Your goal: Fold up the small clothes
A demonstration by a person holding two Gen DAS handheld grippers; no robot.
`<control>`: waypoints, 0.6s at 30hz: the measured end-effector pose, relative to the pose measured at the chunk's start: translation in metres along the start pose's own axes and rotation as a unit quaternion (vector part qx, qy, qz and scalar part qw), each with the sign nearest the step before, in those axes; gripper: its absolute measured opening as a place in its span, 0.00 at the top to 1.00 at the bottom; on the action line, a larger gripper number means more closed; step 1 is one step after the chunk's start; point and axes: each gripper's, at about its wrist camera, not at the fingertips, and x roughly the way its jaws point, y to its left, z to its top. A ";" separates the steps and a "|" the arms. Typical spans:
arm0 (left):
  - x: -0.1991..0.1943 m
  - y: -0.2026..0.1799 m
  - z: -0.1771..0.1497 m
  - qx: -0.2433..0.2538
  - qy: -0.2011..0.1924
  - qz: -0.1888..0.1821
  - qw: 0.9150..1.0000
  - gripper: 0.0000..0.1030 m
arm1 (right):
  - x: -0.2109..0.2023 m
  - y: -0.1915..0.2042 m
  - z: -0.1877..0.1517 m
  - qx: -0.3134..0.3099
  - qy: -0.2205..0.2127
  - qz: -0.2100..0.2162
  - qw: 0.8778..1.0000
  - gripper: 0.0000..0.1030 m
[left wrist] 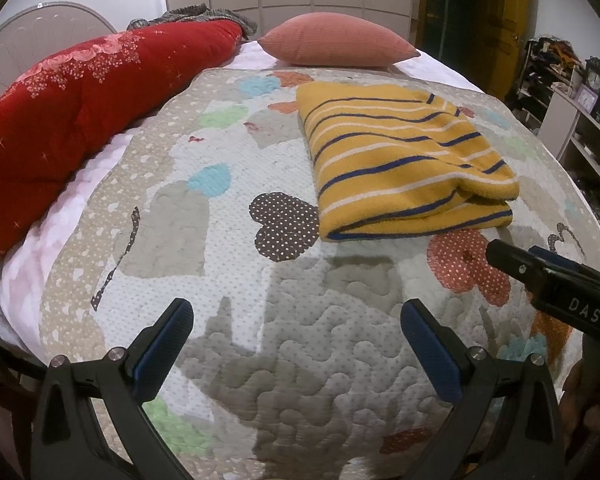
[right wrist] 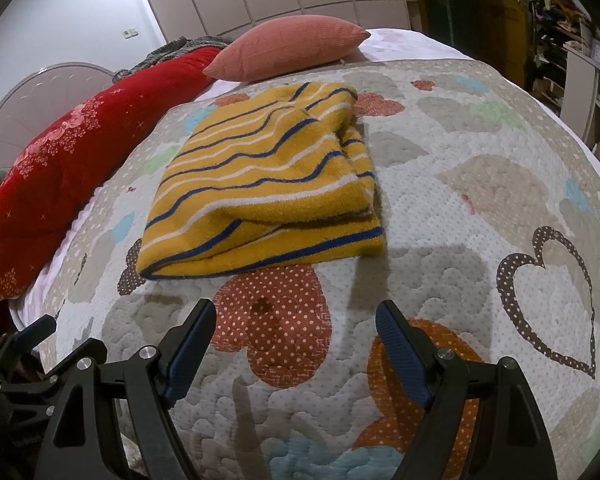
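Folded yellow striped garment (right wrist: 266, 188) lying flat on a patchwork quilt (left wrist: 236, 364) that covers the bed, ahead of both grippers and touched by neither, with open quilt between. Left gripper (left wrist: 296, 344) and right gripper (right wrist: 296, 354) hovering over the near part of the quilt, jaws of each set wide apart and holding nothing, the right one's black body (left wrist: 556, 288) showing beside the left. Beyond the garment a pink pillow (left wrist: 338, 40); along the left edge a long red floral bolster (left wrist: 80, 116); cluttered shelves (left wrist: 580, 120) off to the right.
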 end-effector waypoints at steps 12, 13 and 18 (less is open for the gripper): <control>-0.001 0.001 0.000 -0.002 -0.002 -0.010 1.000 0.00 | 0.001 0.002 -0.001 0.000 0.001 0.000 1.000 0.16; -0.001 0.001 0.000 -0.002 -0.003 -0.011 1.000 0.00 | 0.000 0.002 -0.001 0.000 0.001 0.000 1.000 0.16; -0.002 0.000 0.000 -0.003 -0.008 -0.010 1.000 0.00 | 0.000 0.003 -0.001 0.002 0.000 0.000 1.000 0.16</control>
